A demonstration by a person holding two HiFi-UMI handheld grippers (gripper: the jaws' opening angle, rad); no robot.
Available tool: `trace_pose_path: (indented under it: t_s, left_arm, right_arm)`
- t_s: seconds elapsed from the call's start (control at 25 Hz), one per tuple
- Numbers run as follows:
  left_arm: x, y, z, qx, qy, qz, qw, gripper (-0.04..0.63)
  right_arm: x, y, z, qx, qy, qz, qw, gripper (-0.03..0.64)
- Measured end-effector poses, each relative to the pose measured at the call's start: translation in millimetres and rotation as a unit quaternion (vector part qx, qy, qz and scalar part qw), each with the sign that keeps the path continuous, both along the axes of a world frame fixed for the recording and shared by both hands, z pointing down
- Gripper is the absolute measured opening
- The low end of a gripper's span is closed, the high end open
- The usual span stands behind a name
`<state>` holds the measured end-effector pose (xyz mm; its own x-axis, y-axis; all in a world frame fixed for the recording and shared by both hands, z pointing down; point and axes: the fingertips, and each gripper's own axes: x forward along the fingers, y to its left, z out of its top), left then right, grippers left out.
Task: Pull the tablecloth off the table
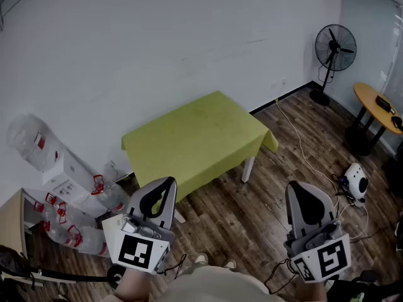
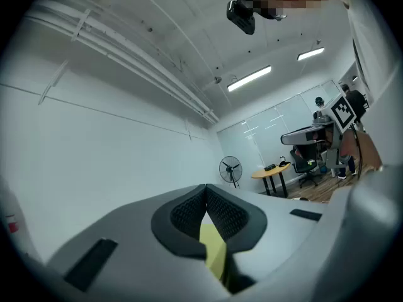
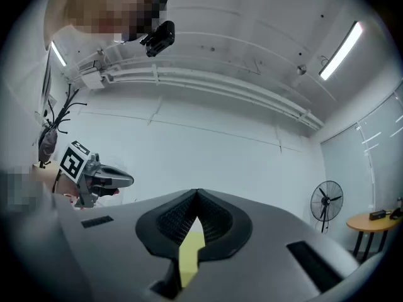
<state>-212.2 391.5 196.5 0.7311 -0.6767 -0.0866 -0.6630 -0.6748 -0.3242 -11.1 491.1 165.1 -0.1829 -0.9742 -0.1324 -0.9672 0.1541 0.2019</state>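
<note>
A yellow-green tablecloth (image 1: pixel 200 136) covers a small white-legged table (image 1: pixel 248 168) against the wall, and its edges hang over the sides. My left gripper (image 1: pixel 165 185) is held low in front of the person, short of the table's near left corner, shut with nothing in it. My right gripper (image 1: pixel 301 191) is level with it, to the right of the table, and is also shut and empty. In the left gripper view the closed pads (image 2: pixel 189 214) frame a sliver of the tablecloth (image 2: pixel 214 249). The right gripper view shows the same past its pads (image 3: pixel 213 220), with a strip of the tablecloth (image 3: pixel 189 257) below.
Several empty water jugs (image 1: pixel 69 225) and a white dispenser (image 1: pixel 47 156) stand left of the table. A standing fan (image 1: pixel 335 49) and a round yellow side table (image 1: pixel 376 104) are at the far right. A cable (image 1: pixel 302 145) and a white device (image 1: pixel 357 181) lie on the wooden floor.
</note>
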Motion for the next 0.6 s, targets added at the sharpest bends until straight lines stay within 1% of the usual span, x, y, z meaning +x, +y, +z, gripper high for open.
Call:
trace_pose_path:
  t_s: [0.2,0.32,0.4,0.6]
  left_arm:
    - [15,0,4,-0.005,0.000,-0.002,1.0000,0.020]
    - [22,-3,2,-0.013,0.022,-0.006,0.9997,0.020]
    - [27,-5,1,-0.015,0.029,-0.007,0.9995,0.020]
    - [38,-10,10,-0.014,0.022,-0.016,0.9995,0.020]
  right_arm:
    - [17,3,3,0.004,-0.015,-0.002,1.000,0.026]
    - [29,3,2,0.009,-0.027,0.000,1.000,0.028]
    - [36,1,3,0.009,-0.026,0.001,1.000,0.027]
    - [49,-1,18,-0.005,-0.027,-0.002,1.000,0.027]
